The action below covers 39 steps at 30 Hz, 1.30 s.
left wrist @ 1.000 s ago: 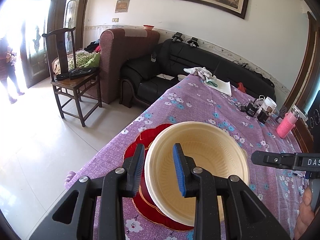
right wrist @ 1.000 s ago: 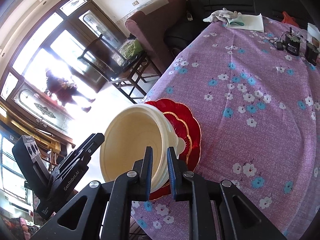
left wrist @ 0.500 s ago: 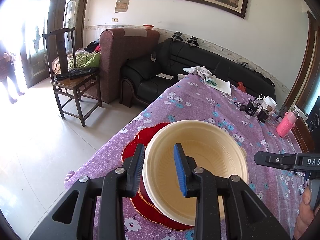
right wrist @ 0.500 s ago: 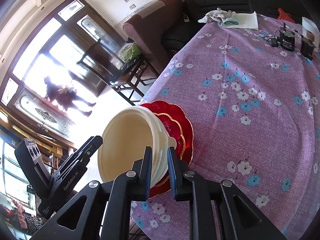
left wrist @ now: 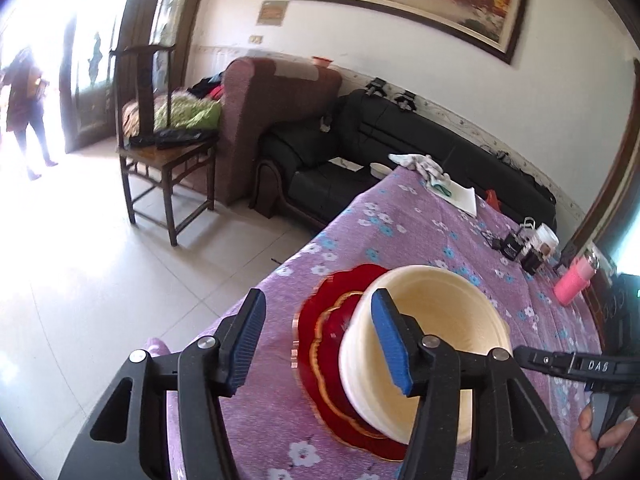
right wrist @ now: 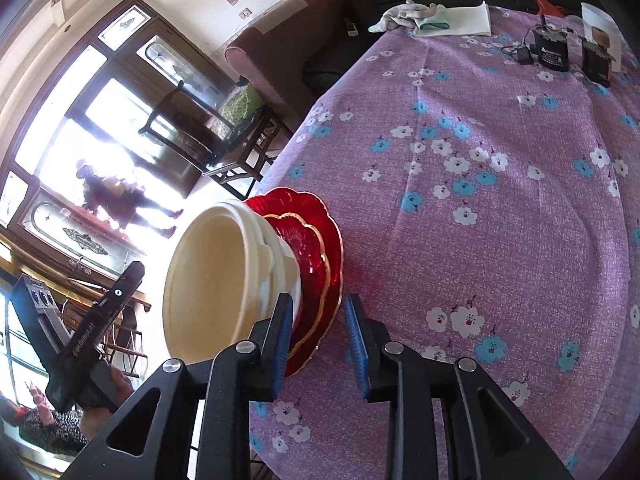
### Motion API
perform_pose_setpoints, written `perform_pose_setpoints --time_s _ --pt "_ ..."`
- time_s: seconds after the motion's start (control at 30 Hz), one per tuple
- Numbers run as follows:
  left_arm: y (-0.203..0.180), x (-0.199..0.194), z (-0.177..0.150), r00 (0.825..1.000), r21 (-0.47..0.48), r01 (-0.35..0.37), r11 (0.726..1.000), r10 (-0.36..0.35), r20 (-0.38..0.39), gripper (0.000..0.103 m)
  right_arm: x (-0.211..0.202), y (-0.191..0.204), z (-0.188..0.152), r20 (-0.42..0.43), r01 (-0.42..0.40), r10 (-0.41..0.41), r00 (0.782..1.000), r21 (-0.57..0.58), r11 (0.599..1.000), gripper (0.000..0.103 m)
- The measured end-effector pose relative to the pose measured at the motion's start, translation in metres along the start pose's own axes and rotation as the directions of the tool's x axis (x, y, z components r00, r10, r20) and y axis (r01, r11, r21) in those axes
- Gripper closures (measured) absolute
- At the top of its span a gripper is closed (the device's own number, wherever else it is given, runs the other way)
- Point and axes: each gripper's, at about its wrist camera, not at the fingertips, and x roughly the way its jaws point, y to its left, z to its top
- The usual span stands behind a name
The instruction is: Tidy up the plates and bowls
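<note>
A cream bowl [left wrist: 440, 340] [right wrist: 216, 280] rests on two stacked red plates [left wrist: 324, 312] [right wrist: 304, 236] with gold scalloped rims, near the corner of the purple flowered table [right wrist: 500, 220]. My left gripper [left wrist: 320, 340] is opening. One blue pad lies by the bowl's near wall and the other stands well clear of it, with the plates' rim below the gap. My right gripper [right wrist: 318, 344] is opening too. Its left pad is beside the bowl's base, and the plates' edge shows between the jaws. Neither gripper presses on the bowl.
A pink bottle [left wrist: 572, 284], black boxes [right wrist: 554, 54] and a white cloth with paper [right wrist: 440, 16] lie at the table's far end. The table edge drops to tiled floor beside the plates. A wooden chair [left wrist: 160, 140] and sofas stand beyond; a person [left wrist: 24, 108] is in the doorway.
Both grippers were shut on the bowl's rim and have spread their jaws. The bowl has come down from a tilt onto the red plates, and the left gripper has drawn back from it.
</note>
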Motion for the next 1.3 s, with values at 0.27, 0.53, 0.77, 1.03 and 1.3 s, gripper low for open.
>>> perform_pose_setpoints --time_s 0.27,0.53,0.77,1.03,1.3 --pt "0.051 0.027 -0.013 0.986 -0.128 0.091 0.988 -0.107 -0.126 0.061 0.016 -0.013 -0.004 -0.025 -0.036 0.037 0.999 0.022 0.999 0.073" --pt "0.043 0.054 -0.030 0.964 -0.105 0.140 0.985 -0.160 -0.213 0.080 0.032 -0.014 -0.006 -0.049 -0.042 0.043 0.998 0.022 0.999 0.073" --pt "0.033 0.066 -0.031 0.965 -0.059 0.125 0.990 -0.135 -0.224 0.089 0.046 -0.009 -0.007 -0.057 -0.027 0.027 0.998 0.004 1.000 0.081" --pt "0.018 0.071 -0.030 0.978 0.023 0.086 0.996 -0.081 -0.190 0.097 0.057 -0.010 -0.008 -0.059 -0.021 0.022 0.998 0.010 1.000 0.087" --pt "-0.003 0.076 -0.032 0.978 0.044 0.084 0.996 -0.074 -0.197 0.097 0.044 -0.016 -0.013 -0.039 -0.008 0.009 0.999 0.017 1.000 0.087"
